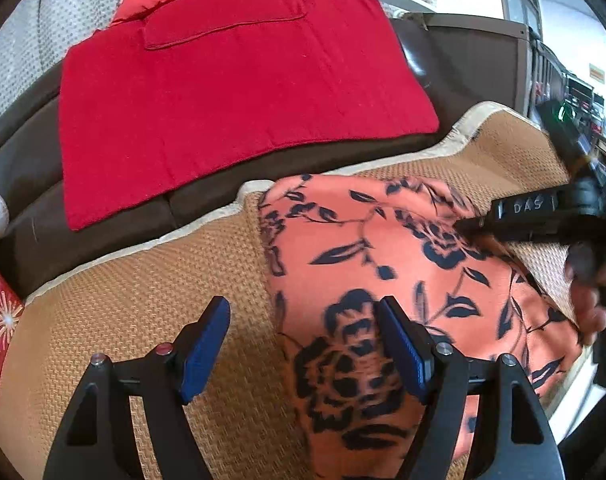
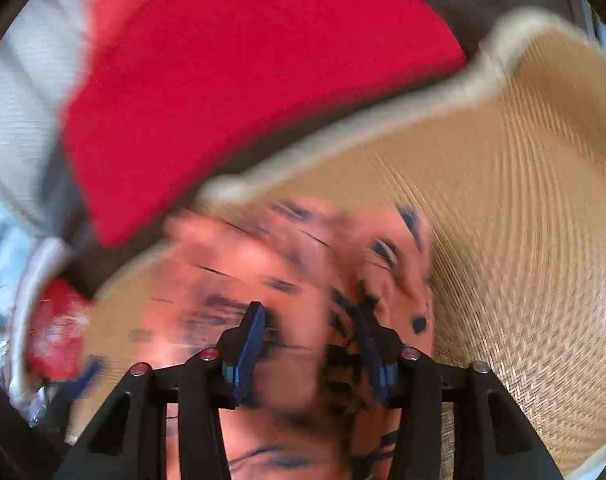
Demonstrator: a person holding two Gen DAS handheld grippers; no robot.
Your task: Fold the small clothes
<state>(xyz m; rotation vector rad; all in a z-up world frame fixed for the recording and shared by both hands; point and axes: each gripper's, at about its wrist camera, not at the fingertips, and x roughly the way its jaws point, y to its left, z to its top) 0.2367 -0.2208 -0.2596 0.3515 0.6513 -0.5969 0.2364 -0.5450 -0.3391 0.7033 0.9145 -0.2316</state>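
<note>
Risk: floral cloth (image 1: 383, 256) bunches on mat (image 1: 143, 280); left gripper (image 1: 303, 356) open, right gripper (image 2: 309, 340) parted, empty, blurred mid-swing.

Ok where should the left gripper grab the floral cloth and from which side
Probably the cloth's left edge, where it lies along the woven mat. The left gripper is open right there, one finger on the mat, the other over the fabric. That edge runs fairly straight and looks folded, so come in from the mat side and pinch it.
</note>
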